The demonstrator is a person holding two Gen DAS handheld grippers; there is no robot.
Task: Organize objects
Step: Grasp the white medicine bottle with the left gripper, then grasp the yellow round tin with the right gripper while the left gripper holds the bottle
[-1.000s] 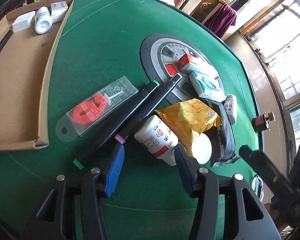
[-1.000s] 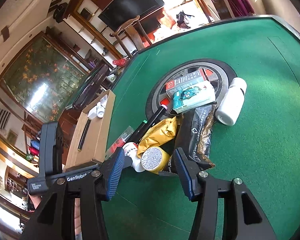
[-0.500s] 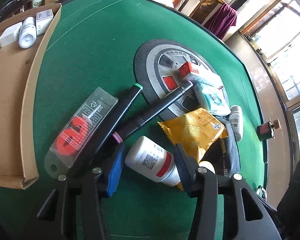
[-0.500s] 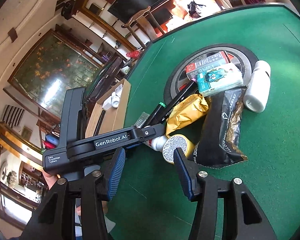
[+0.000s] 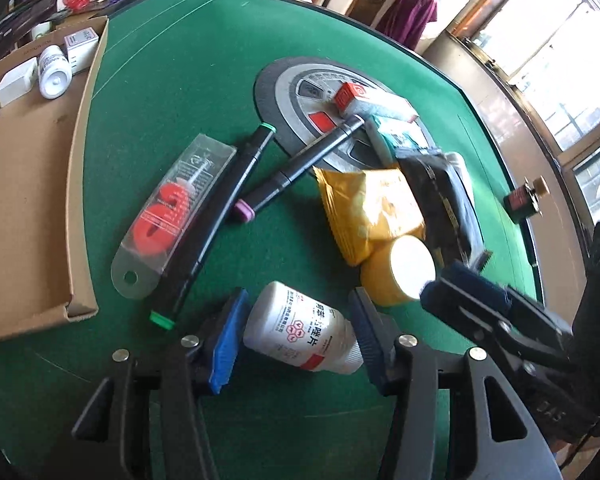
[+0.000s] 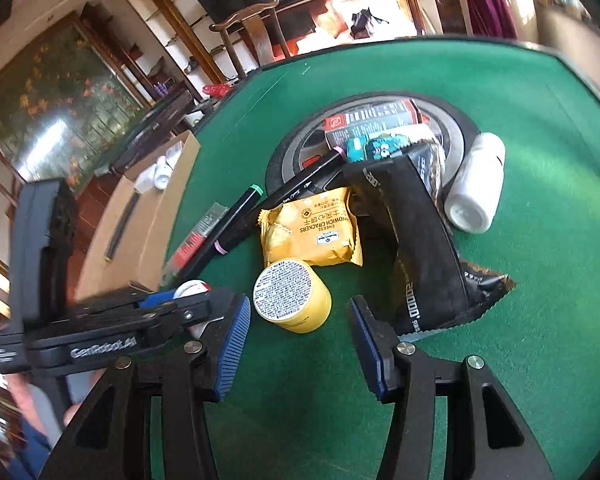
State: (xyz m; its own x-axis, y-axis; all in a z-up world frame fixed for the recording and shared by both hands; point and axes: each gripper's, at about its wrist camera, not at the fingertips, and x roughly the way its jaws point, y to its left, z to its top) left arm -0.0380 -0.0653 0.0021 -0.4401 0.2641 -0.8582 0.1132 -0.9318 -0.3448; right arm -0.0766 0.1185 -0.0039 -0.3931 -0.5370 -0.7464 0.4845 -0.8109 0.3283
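My left gripper (image 5: 298,334) is open, its jaws on either side of a white pill bottle (image 5: 300,330) with a red band that lies on the green table. My right gripper (image 6: 298,340) is open just in front of a yellow jar (image 6: 292,294) with a white printed lid; the jar is also in the left wrist view (image 5: 400,270). Behind lie a yellow cracker packet (image 6: 312,230), a black pouch (image 6: 420,248), two black markers (image 5: 236,184), a clear pack with red rings (image 5: 168,216) and a white bottle (image 6: 478,182).
An open cardboard box (image 5: 28,152) at the left holds a white bottle (image 5: 54,72) and small white boxes. A round grey panel (image 5: 300,92) in the table carries a red and white box (image 5: 364,100) and a teal packet (image 6: 380,146). A small dark bottle (image 5: 524,198) stands far right.
My left gripper has moved forward so the white pill bottle now lies between its jaws. My right gripper has come closer to the yellow jar, and its fingers now show in the left wrist view.
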